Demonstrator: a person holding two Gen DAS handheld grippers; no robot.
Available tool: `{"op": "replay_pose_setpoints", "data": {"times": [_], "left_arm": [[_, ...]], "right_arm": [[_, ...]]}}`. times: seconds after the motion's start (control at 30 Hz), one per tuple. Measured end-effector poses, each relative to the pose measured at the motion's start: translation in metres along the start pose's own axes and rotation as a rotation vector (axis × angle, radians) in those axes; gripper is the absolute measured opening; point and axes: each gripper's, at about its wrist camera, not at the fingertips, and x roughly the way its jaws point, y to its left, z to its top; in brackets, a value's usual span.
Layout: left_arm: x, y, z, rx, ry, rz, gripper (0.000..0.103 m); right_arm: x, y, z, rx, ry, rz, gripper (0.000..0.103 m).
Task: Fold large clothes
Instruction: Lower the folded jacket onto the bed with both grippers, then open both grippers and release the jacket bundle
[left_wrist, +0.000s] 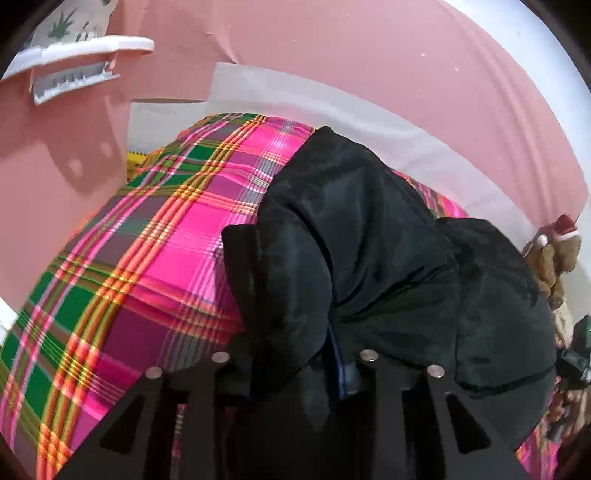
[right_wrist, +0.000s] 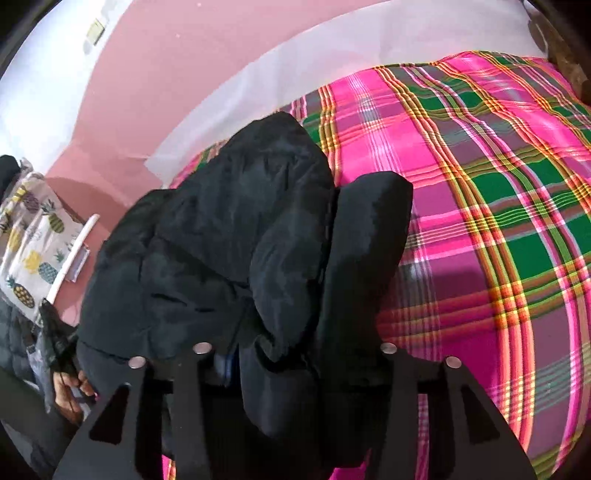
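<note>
We find black jacket (right_wrist: 236, 236) bunched on plaid bedspread (right_wrist: 498, 206). Left gripper (left_wrist: 291, 363) and right gripper (right_wrist: 295, 354) part spread, cloth between jaws; whether pads press, we cannot tell. We judge fold just laid; next: withdraw clear, flatten.

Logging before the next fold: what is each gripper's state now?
Left gripper: black jacket between jaws, grip unclear.
Right gripper: same jacket, grip unclear.
</note>
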Motion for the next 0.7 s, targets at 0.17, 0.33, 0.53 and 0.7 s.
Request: {"op": "replay_pose_setpoints", "data": {"times": [0.17,0.33,0.53,0.7], "left_arm": [[-0.025,0.006,0.006,-0.038,-0.010,0.034,0.044],[-0.071,0.011,0.013,-0.037,-0.090,0.093,0.048],[-0.106,-0.023,0.002,0.049,-0.141,0.043,0.050],[-0.063,-0.045,-0.024,0.117,-0.027,0.058,0.050]], "right_arm": [[-0.022,0.003,0.000,0.043,0.015,-0.004,0.054],[-0.068,0.013,0.000,-0.013,-0.072,-0.085,0.056],[-0.087,0.051,-0.018,-0.137,-0.142,-0.139,0.056],[-0.043,0.053,-0.033,-0.194,-0.032,-0.213,0.056]]}}
